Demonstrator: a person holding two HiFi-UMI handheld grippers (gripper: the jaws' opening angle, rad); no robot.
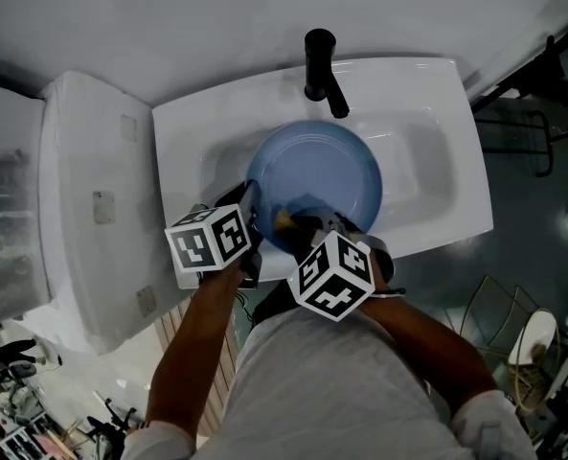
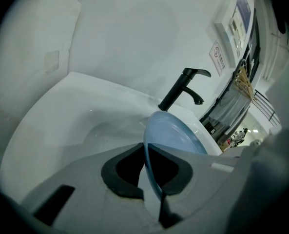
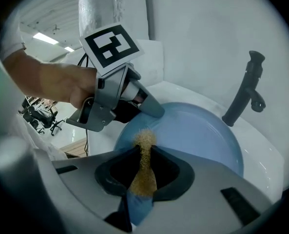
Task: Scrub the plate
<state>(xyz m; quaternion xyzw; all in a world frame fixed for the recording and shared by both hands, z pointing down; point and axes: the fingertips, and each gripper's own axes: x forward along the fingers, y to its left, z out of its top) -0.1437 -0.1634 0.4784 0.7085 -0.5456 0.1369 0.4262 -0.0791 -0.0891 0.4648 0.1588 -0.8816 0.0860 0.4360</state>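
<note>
Plate (image 1: 314, 171): blue and round, in the sink (image 1: 435, 175), under the black tap (image 1: 320, 57). It is held tilted, with the hollow face toward the person.
Hidden in head view: the two cubes (image 1: 210, 238) and the hands (image 1: 384, 266) cover the near rim of the plate and most of both claws. The sink bottom under the plate does not show.
Hidden in left gripper view: the plate is seen almost edge-on, so its face hardly shows. The claw body cuts off the lower part of the plate.
Hidden in right gripper view: the lower end of the sponge (image 3: 143, 177) goes behind the claw body, which also cuts off the near part of the plate.
Hard to tell: whether the far rim of the plate rests on the sink bottom.
Sink: white, and it holds the plate.
Left claw (image 2: 151, 177): almost closed, with the pads pinching the thin rim of the plate at its near left side.
Right claw (image 3: 144, 165): closed on the sponge, which is rough and yellow-brown on one side and blue on the other. The yellow tip stands out past the pads, at the near part of the plate face and close beside the left claw. It is not sure that the tip touches the plate.
</note>
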